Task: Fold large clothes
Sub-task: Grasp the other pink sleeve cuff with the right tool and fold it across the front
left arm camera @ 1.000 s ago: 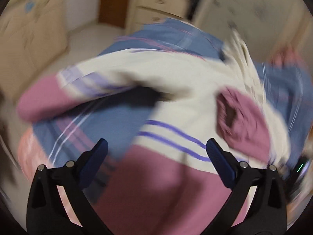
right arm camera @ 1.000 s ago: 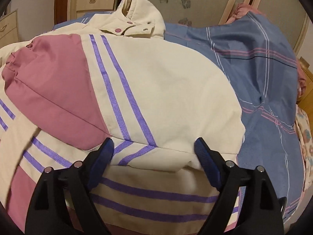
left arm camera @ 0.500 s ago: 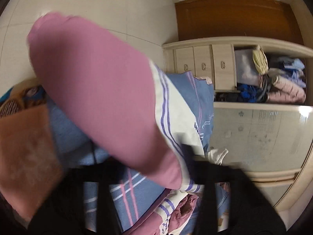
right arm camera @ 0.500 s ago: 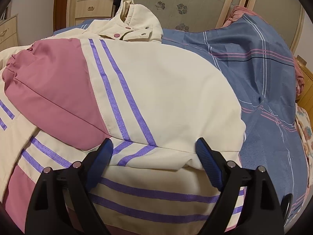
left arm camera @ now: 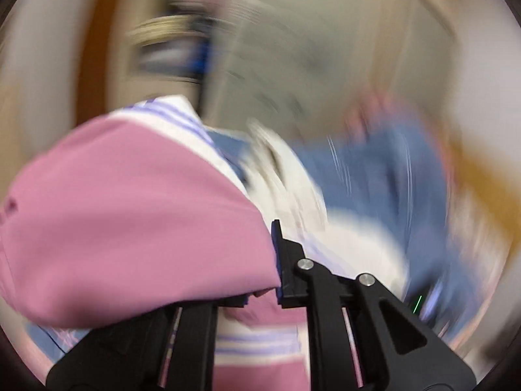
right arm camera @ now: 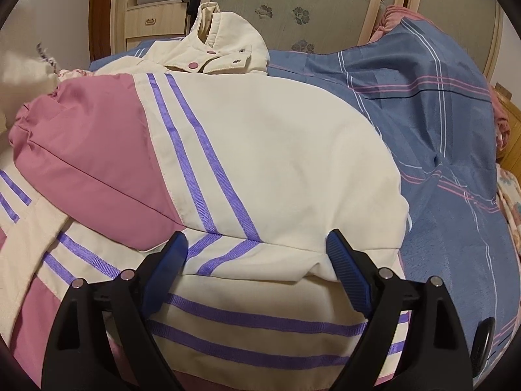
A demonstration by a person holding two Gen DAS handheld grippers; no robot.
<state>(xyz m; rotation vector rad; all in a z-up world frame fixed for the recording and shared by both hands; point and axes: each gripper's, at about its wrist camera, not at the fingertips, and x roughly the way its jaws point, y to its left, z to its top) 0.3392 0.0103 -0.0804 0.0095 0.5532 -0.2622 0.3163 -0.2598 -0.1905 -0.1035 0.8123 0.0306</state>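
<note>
Jacket (right arm camera: 276, 163) half-folded on bed (right arm camera: 439, 123): left gripper (left arm camera: 276, 260) clamps pink sleeve (left arm camera: 130, 211); right gripper (right arm camera: 257, 254) hovers agape; more folds remain.

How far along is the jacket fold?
Done: one pink sleeve already lies folded across the cream jacket on the blue bedspread.
In hand: the left claw is shut on the other pink sleeve; that view is motion-blurred. The right claw hangs open over the jacket, gripping nothing.
Left: lay that sleeve over, then fold the body; the collar is not yet folded in.
</note>
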